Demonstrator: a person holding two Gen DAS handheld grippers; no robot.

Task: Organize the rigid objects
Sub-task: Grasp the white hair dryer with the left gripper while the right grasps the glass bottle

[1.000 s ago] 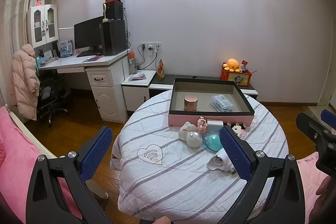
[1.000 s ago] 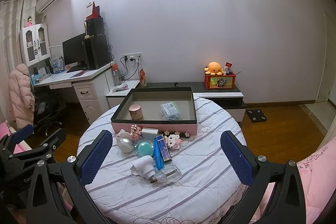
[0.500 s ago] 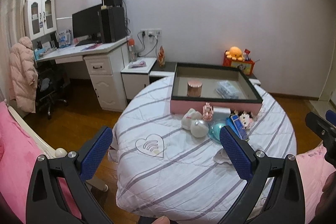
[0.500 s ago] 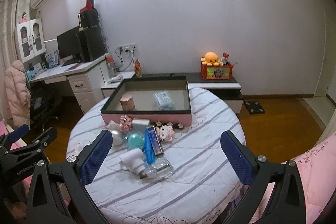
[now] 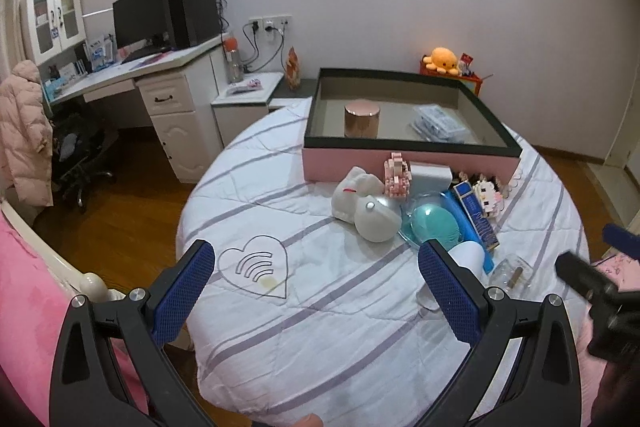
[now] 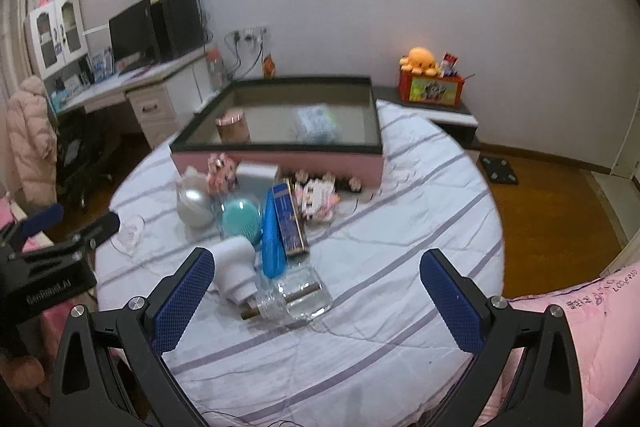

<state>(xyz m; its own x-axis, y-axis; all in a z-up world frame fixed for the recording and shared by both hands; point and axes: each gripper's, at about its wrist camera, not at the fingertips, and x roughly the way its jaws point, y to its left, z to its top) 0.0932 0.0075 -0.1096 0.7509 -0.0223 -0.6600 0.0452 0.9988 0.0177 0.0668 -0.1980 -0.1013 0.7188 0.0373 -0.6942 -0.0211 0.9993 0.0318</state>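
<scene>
Both grippers have closed in on the round tabletop (image 5: 320,347); nothing is picked up yet.

The left gripper (image 5: 316,291) and right gripper (image 6: 316,291) hang empty, fingers spread wide. The jumble of small rigid objects (image 6: 260,223) now looms nearer, just before the pink-walled, black-rimmed box (image 5: 408,161), so a first grasp looks imminent.

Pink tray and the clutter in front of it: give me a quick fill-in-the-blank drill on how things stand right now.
1. The copper-lidded jar stands ____ the pink tray.
2. Both the left gripper and the right gripper are ____.
3. The teal round brush lies on the ____ cloth.
4. The orange plush octopus sits on a ____ box.

Missing words: inside; open; striped; red
</scene>
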